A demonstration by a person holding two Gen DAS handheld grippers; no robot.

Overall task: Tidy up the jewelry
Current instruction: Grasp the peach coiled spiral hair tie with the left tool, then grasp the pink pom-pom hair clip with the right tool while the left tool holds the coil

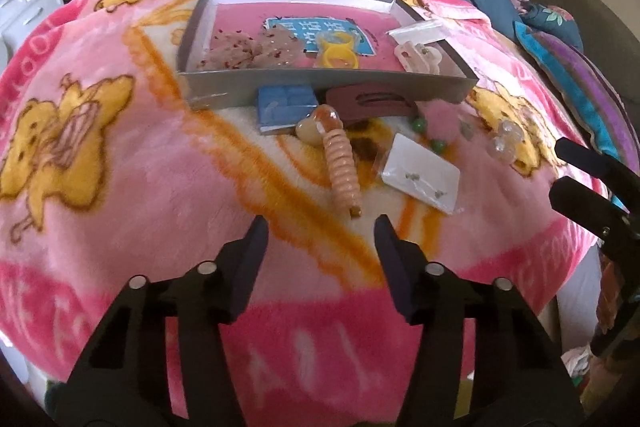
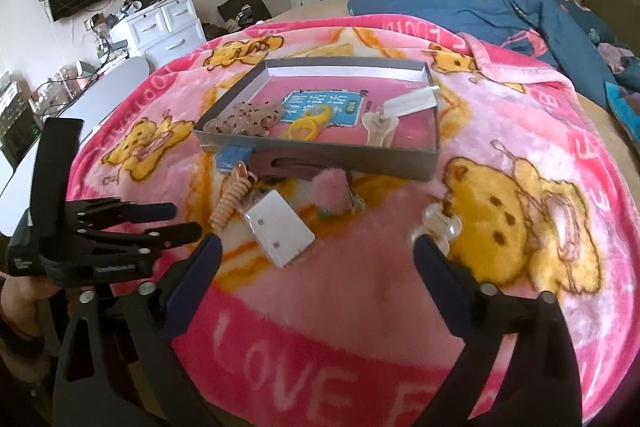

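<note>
Plainly, both claws gape empty over the blanket (image 1: 120,187): left claw (image 1: 320,227), right claw (image 2: 316,247). Loose jewelry lies before the tray's (image 2: 320,157) near wall. The coiled band (image 1: 340,163) looks light and springy, best pinched across mid-coil; the earring card (image 2: 280,231) seems stiff, edge-grippable.

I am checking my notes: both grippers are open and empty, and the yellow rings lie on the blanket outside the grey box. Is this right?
Not quite. The yellow rings lie inside the grey box, as the right wrist view shows. The left gripper and right gripper are open and empty.
</note>
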